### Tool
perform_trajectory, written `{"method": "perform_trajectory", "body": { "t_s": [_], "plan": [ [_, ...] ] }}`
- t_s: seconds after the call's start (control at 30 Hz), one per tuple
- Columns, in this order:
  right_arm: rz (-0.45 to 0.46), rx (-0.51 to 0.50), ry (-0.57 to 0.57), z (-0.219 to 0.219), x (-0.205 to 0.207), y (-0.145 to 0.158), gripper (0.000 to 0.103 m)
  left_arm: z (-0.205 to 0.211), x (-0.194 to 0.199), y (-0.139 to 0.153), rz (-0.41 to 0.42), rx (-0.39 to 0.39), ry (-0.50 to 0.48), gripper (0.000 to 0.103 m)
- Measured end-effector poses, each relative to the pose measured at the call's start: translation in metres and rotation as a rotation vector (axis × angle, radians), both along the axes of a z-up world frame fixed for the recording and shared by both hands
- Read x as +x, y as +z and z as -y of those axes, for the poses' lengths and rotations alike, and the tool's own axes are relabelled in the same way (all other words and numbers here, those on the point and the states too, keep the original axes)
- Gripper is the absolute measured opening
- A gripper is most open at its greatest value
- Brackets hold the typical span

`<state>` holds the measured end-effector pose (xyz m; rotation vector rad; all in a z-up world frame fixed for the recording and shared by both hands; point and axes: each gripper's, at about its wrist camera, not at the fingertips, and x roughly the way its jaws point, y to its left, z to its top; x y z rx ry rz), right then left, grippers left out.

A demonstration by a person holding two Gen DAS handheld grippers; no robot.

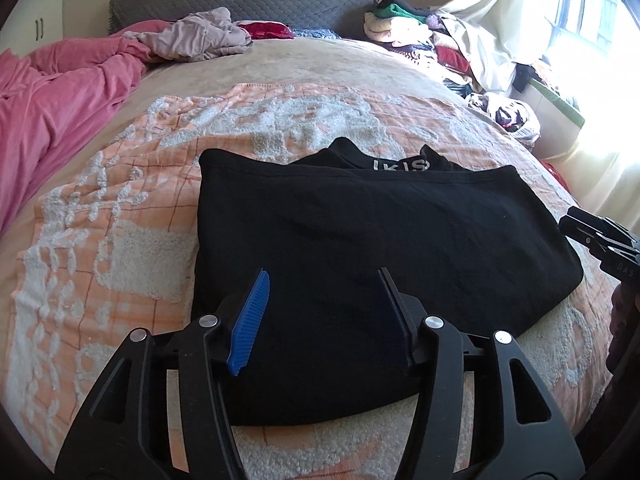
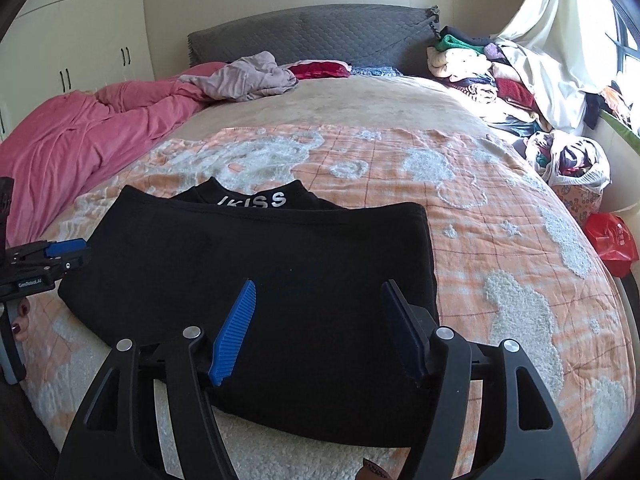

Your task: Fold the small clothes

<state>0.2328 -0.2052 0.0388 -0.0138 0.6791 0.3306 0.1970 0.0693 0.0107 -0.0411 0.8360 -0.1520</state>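
Both sets of fingers stand spread and empty. The left gripper [image 1: 324,320] hovers low in its frame over the near edge of the black garment [image 1: 360,248]; the right gripper [image 2: 320,328] does likewise in its own view. The garment lies folded once, centre frame, on the orange patterned blanket [image 2: 500,240] on the bed, its lettered waistband [image 2: 254,199] peeking out at the far edge. Likely between folds: next, each gripper needs to pinch an edge and carry it across.
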Motion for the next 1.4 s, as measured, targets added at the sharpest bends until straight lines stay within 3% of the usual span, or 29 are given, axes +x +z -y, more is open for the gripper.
{"method": "perform_trajectory", "body": {
  "t_s": [0.17,0.27,0.37,0.67,0.93,1.13,1.3,1.4],
  "plan": [
    [-0.045,-0.007,0.010,-0.003,-0.004,-0.011,0.064,0.005,-0.006,-0.007,-0.020,0.015,-0.010,0.052],
    [-0.098,-0.013,0.005,-0.002,-0.003,-0.022,0.071,0.008,-0.009,-0.014,-0.042,0.029,-0.017,0.053],
    [-0.144,-0.039,-0.005,-0.003,-0.004,-0.036,0.072,0.011,-0.014,-0.018,-0.041,0.048,-0.017,0.054],
    [-0.177,-0.053,-0.038,-0.003,-0.020,-0.054,0.075,0.016,-0.028,-0.031,-0.066,0.075,-0.021,0.056],
    [-0.176,-0.010,-0.064,0.005,-0.033,-0.059,0.076,0.009,-0.042,-0.036,-0.067,0.031,-0.013,0.056],
    [-0.141,0.008,-0.076,0.003,-0.044,-0.054,0.078,-0.005,-0.062,-0.023,-0.025,-0.040,0.012,0.057],
    [-0.103,0.036,-0.026,-0.007,-0.053,-0.048,0.085,-0.022,-0.068,-0.008,0.020,-0.052,0.062,0.074],
    [-0.071,-0.029,0.013,-0.024,-0.057,-0.046,0.085,-0.030,-0.068,-0.002,0.036,-0.059,0.085,0.080]
  ]
}}
